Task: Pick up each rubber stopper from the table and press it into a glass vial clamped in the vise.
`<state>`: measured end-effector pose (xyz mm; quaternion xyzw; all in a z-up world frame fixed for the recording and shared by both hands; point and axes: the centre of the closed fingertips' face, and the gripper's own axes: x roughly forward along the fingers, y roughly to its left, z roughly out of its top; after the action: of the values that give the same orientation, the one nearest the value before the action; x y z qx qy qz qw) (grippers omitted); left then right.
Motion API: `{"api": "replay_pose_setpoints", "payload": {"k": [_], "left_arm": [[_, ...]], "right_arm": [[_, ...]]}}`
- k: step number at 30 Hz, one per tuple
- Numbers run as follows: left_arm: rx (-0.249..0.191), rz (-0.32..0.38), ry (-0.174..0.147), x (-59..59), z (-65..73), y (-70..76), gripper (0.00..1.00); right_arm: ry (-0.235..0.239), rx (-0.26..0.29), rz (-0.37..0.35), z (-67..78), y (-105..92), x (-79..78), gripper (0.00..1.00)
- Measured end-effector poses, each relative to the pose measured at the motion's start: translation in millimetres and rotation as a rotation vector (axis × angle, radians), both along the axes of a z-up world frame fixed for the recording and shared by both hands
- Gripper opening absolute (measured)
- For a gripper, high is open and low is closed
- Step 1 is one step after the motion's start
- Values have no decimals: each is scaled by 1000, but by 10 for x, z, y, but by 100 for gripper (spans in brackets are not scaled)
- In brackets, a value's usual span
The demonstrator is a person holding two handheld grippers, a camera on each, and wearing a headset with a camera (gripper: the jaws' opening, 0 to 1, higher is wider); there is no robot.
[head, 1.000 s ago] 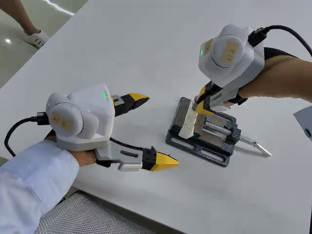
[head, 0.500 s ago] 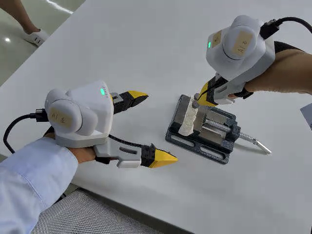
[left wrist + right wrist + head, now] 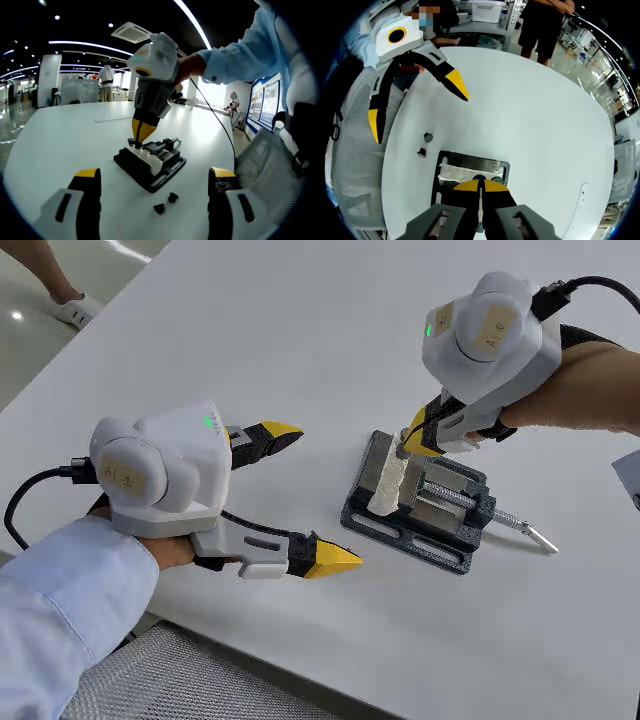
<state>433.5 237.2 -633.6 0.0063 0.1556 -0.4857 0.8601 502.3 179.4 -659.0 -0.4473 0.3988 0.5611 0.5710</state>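
A black vise [image 3: 410, 530] stands on the white table [image 3: 250, 330], clamping glass vials [image 3: 146, 153] in white padding [image 3: 386, 485]. My right gripper [image 3: 408, 443] hangs tips-down just above the far end of the vise jaws, shut, with nothing that I can make out between its fingers. In the right gripper view its tips [image 3: 480, 184] meet over the dark vial tops [image 3: 494, 178]. Two black rubber stoppers [image 3: 159, 208] [image 3: 428, 136] lie loose on the table beside the vise [image 3: 472, 172]. My left gripper [image 3: 308, 494] is held open to the left of the vise, nothing in it.
A long flat strip [image 3: 114, 119] lies farther back on the table. The vise's screw handle [image 3: 520, 530] sticks out to the right. The table's near edge [image 3: 330, 680] runs below the left gripper, with a mesh chair [image 3: 170, 680] under it. People stand in the background.
My right gripper has risen from the vise jaws to just above them. The left gripper has stayed open in about the same place.
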Motion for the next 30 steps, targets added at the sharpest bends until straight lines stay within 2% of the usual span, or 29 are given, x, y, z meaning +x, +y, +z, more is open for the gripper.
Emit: {"api": "replay_pose_setpoints", "payload": {"k": [17,30], "left_arm": [[-3,1,-3,23,6,-11,86],[-3,5,-4,35,12,-6,86]], "right_arm": [[-20,-35,18,-5,2,-10,0],[-12,-79,16,-4,21,-3,0]]}}
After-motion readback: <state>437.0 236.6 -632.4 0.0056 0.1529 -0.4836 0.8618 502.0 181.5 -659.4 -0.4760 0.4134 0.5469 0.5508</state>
